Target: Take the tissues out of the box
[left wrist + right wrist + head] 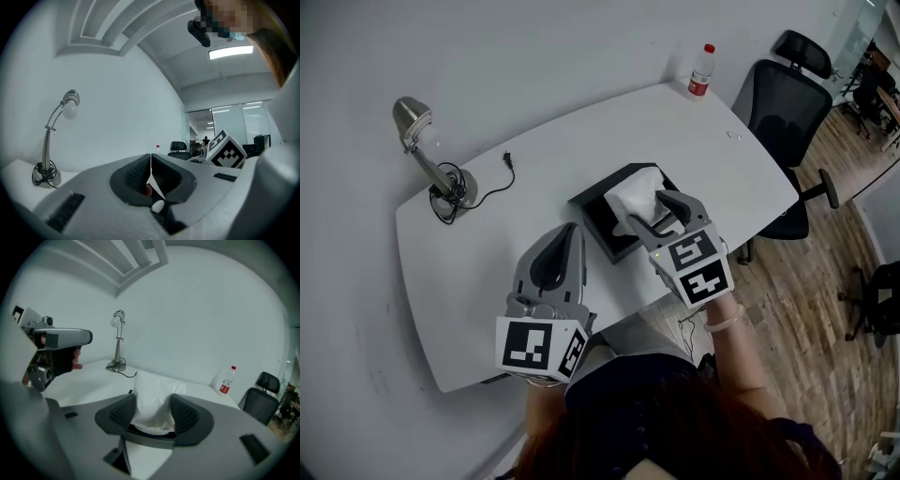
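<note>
A black tissue box (596, 222) lies open near the front edge of the white table (581, 131). A wad of white tissues (632, 198) stands up out of it. My right gripper (662, 208) reaches over the box from the near right. In the right gripper view the tissues (153, 392) fill the gap between its pads, and the right gripper (153, 411) is shut on them. My left gripper (570, 231) hovers just left of the box, shut and holding nothing. In the left gripper view the left gripper (150, 163) has its jaws meeting in a thin line.
A silver desk lamp (424, 142) with a coiled cable (495, 182) stands at the table's far left. A red-capped bottle (701, 69) stands at the far right corner. A black office chair (780, 105) is beyond the right edge, on wooden flooring.
</note>
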Motion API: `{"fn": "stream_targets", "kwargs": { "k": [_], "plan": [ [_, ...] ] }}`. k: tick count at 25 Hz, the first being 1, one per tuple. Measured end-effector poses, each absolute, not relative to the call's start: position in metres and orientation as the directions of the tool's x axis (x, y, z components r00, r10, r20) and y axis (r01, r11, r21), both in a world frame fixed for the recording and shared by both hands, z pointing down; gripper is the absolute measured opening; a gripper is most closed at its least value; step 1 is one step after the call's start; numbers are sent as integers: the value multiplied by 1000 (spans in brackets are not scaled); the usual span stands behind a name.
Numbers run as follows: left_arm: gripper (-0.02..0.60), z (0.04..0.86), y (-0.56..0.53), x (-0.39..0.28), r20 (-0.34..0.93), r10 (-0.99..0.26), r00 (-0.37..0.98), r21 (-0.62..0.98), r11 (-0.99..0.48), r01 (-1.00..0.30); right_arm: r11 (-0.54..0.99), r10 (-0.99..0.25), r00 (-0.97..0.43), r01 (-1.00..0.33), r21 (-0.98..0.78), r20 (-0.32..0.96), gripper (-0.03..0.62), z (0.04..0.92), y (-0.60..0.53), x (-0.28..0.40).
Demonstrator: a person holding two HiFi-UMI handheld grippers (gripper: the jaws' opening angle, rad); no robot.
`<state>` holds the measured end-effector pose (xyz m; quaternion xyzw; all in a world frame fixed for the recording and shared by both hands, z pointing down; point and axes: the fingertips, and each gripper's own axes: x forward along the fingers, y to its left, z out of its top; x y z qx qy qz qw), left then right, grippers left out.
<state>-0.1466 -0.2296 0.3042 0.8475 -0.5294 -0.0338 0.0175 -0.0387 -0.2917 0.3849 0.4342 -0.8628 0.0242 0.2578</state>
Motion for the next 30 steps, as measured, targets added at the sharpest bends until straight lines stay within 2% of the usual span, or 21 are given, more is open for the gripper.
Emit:
{"fn": "stream_targets", "kwargs": {
  "k": [16,30],
  "plan": [
    [26,297,-172,-130,-63,-891,449,30,-451,-892,585,-798,-518,-788,190,309,247,347,-239,-37],
    [25,292,-158,-112,-70,-897,437,24,-439,-898,576,-814,-531,-792,202,236,242,332,-221,-22]
  ]
}}
